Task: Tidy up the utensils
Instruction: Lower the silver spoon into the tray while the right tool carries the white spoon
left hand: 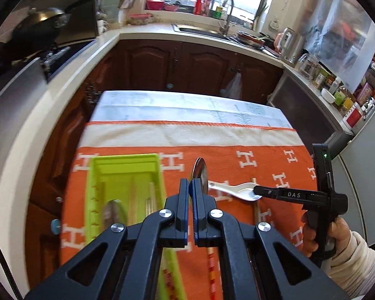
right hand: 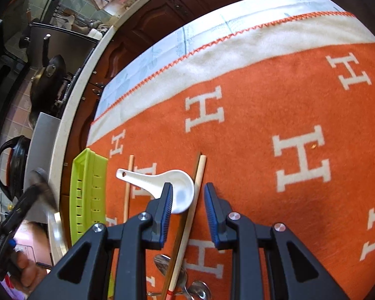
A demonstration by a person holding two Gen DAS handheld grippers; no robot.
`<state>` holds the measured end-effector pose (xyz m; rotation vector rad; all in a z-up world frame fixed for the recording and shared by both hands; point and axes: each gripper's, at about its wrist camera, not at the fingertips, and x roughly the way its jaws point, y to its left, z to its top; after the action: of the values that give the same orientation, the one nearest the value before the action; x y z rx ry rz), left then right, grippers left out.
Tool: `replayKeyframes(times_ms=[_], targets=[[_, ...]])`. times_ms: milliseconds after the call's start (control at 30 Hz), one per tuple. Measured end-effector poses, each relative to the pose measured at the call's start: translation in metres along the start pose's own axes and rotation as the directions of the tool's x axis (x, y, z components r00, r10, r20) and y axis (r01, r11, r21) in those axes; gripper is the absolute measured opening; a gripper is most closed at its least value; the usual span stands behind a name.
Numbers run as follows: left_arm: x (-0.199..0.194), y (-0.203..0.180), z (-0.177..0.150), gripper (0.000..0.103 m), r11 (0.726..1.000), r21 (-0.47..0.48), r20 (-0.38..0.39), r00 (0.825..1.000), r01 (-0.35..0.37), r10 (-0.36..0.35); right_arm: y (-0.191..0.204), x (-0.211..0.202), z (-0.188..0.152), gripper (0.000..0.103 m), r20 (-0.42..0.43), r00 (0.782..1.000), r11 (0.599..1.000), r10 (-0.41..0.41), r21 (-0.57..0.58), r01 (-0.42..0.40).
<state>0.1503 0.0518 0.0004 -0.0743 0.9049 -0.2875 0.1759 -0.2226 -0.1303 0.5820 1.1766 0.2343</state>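
Note:
My left gripper point(left hand: 189, 183) is shut on a metal spoon point(left hand: 200, 173), bowl upward, held above the orange cloth just right of the green utensil tray point(left hand: 127, 165). The tray holds a metal spoon point(left hand: 113, 212) and chopsticks. My right gripper point(right hand: 188, 195) is open over a white ceramic spoon point(right hand: 162, 182) lying on the cloth; its left finger covers part of the spoon bowl. A pair of chopsticks point(right hand: 196, 187) runs between the fingers. In the left wrist view the right gripper point(left hand: 258, 190) reaches the white spoon point(left hand: 235, 190).
Another chopstick point(right hand: 128, 182) lies left of the white spoon, next to the tray point(right hand: 87, 190). Metal spoons point(right hand: 185, 282) lie on the cloth near me. The orange H-patterned cloth point(right hand: 275, 95) covers the table. Kitchen counters, stove and sink surround it.

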Motion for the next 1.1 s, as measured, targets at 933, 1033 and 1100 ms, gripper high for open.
replayKeyframes(times_ms=[933, 1033, 1100], targets=[[0.061, 0.054, -0.029, 0.001, 0.994, 0.083, -0.108, 0.991, -0.066, 0.075, 0.156, -0.084, -0.046, 0.004, 0.18, 0.983, 0.856, 0.04, -0.513, 0.059], [0.067, 0.054, -0.025, 0.002, 0.996, 0.057, -0.115, 0.99, -0.074, 0.08, 0.165, -0.08, -0.051, 0.004, 0.175, 0.984, 0.839, 0.02, -0.539, 0.079], [0.061, 0.054, -0.025, 0.003, 0.994, 0.044, -0.105, 0.989, -0.098, 0.102, 0.171, -0.075, -0.051, 0.004, 0.168, 0.986, 0.827, 0.005, -0.554, 0.09]])
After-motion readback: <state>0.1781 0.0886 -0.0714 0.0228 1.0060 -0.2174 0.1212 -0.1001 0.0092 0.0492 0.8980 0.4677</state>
